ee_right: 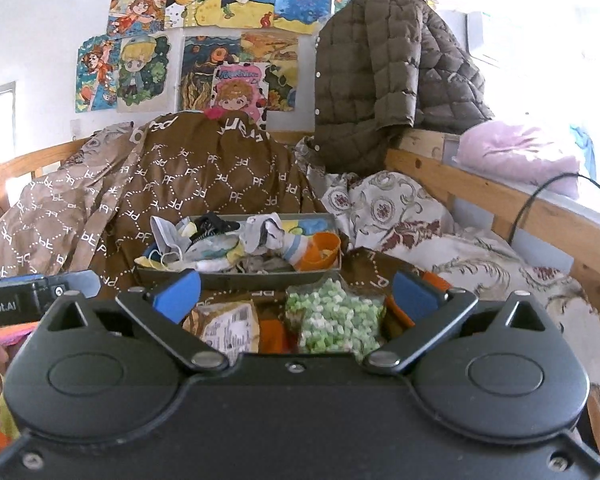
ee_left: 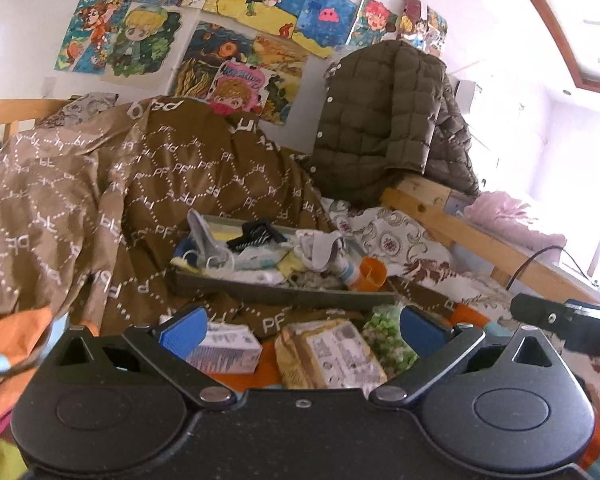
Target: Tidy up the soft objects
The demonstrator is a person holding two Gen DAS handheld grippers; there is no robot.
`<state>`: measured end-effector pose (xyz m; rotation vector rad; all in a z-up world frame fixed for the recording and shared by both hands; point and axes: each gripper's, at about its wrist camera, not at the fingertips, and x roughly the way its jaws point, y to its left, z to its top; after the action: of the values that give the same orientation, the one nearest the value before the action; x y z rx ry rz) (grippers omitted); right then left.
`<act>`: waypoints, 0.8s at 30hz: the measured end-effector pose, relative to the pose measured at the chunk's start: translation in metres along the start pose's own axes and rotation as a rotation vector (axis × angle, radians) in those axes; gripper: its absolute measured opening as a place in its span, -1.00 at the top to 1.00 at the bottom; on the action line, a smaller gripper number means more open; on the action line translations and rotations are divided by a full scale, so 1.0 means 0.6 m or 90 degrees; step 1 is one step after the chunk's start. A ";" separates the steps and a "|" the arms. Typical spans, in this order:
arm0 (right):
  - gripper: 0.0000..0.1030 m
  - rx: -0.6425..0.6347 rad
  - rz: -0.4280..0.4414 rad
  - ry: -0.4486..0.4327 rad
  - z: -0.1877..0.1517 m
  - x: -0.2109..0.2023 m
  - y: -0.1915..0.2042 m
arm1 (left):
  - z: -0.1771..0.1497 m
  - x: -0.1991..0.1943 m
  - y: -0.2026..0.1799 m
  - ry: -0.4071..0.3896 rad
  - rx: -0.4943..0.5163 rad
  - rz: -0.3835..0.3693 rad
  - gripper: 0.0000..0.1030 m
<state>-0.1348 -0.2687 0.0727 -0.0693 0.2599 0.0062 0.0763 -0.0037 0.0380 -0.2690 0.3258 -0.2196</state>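
Quilted jacket (ee_right: 364, 80), wooden bed rail (ee_right: 480, 196)

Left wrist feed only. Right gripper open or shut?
Observer: Open. The right gripper holds nothing.
Operator: What's in front of it?
Observer: The pellet bag lies between its fingers, ungripped.
Operator: Anything in the tray that I can't see?
Observer: The orange cup has its mouth towards the right camera, with something pale inside.
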 end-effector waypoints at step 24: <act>-0.98 0.039 -0.009 0.031 -0.070 -0.054 -0.006 | -0.049 -0.040 0.007 0.021 -0.007 0.057 -0.99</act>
<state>-0.1770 -0.2751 0.0409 -0.0104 0.3081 -0.0174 0.0446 0.0001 0.0168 -0.2610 0.3710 -0.1346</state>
